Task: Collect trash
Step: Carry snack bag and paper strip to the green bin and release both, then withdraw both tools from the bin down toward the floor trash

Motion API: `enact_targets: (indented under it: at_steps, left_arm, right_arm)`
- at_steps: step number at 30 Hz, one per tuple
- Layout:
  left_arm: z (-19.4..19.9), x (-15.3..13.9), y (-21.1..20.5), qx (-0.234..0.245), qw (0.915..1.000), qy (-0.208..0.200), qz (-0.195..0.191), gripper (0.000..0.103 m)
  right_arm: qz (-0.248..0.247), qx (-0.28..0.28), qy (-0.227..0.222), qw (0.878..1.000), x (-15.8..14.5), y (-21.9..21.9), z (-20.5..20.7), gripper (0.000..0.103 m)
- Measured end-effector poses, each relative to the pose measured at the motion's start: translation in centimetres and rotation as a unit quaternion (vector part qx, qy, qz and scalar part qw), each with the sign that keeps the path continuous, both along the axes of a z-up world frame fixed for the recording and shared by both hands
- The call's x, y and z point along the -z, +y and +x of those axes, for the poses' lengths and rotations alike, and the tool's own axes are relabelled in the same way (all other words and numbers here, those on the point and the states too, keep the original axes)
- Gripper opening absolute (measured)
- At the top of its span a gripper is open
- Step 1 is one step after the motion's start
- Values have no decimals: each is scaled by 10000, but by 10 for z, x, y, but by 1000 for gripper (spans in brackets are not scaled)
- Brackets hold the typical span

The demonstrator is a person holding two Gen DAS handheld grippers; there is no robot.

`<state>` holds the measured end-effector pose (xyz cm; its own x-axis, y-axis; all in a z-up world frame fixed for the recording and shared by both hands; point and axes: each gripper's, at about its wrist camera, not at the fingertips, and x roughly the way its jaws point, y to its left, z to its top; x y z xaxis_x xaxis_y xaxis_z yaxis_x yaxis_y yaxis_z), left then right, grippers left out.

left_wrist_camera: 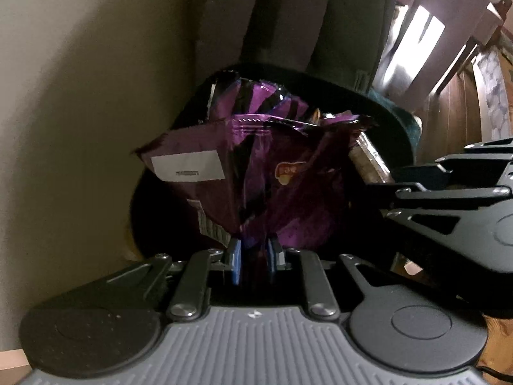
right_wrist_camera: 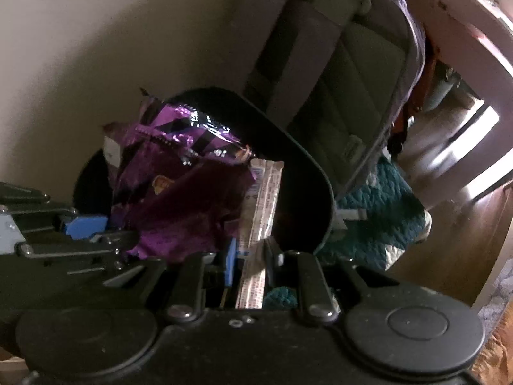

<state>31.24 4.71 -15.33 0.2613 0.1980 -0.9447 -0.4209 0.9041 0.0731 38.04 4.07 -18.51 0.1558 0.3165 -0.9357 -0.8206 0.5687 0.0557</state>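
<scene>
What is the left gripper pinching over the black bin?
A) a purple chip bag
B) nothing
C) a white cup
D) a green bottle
A: the left gripper is closed on the bottom of the crumpled purple chip bag, held over the black bin.

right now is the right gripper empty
No, the right gripper is shut on a long pale snack wrapper that runs up between its blue pads over the black bin.

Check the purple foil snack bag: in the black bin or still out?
Partly in. The purple foil snack bag hangs over the black bin mouth, top above the rim, left gripper fingers pinching it.
</scene>
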Motion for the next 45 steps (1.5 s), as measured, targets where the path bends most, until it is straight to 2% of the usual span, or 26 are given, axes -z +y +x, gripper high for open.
enact_targets:
  at_steps: [10, 14, 20, 22, 23, 24, 26, 28, 33, 35, 37, 45]
  left_arm:
    - [4, 35, 5, 11, 9990, 401, -214, 19]
    - [3, 40, 7, -21, 9988, 365, -314, 21]
    - [-4, 33, 8, -30, 9992, 262, -301, 23]
    - [1, 34, 11, -28, 9992, 210, -339, 30]
    - [-1, 32, 11, -51, 9992, 184, -359, 39]
    - [-3, 34, 12, -80, 9992, 143, -371, 54]
    - [-8, 28, 10, -99, 9994, -36, -339, 67]
    - [-13, 21, 7, -79, 9994, -155, -287, 67]
    - [-23, 0, -3, -112, 9986, -453, -252, 67]
    - [-28, -11, -9, -104, 9980, -592, -201, 67]
    - [-34, -23, -18, -41, 9973, -729, -117, 67]
    - [-48, -67, -64, 224, 9917, -1268, 35, 68]
  right_arm:
    - [-185, 40, 186, 9996, 12, -2, 2, 26]
    - [-138, 35, 247, 9996, 11, -6, 2, 28]
    - [-10, 58, 281, 9996, 1, -16, -2, 37]
    - [58, 72, 316, 9995, -2, -22, -1, 40]
    - [99, 86, 325, 9994, -4, -25, -2, 41]
    - [135, 101, 329, 9993, -7, -29, -2, 42]
    - [240, 100, 342, 9991, -14, -36, -3, 45]
    - [356, 117, 354, 9987, -22, -47, -4, 50]
    - [674, 108, 362, 9970, -47, -78, -10, 53]
    - [798, 113, 361, 9961, -58, -92, -12, 57]
    - [955, 135, 338, 9948, -70, -105, -15, 67]
    - [1425, 369, 275, 9887, -101, -168, -17, 74]
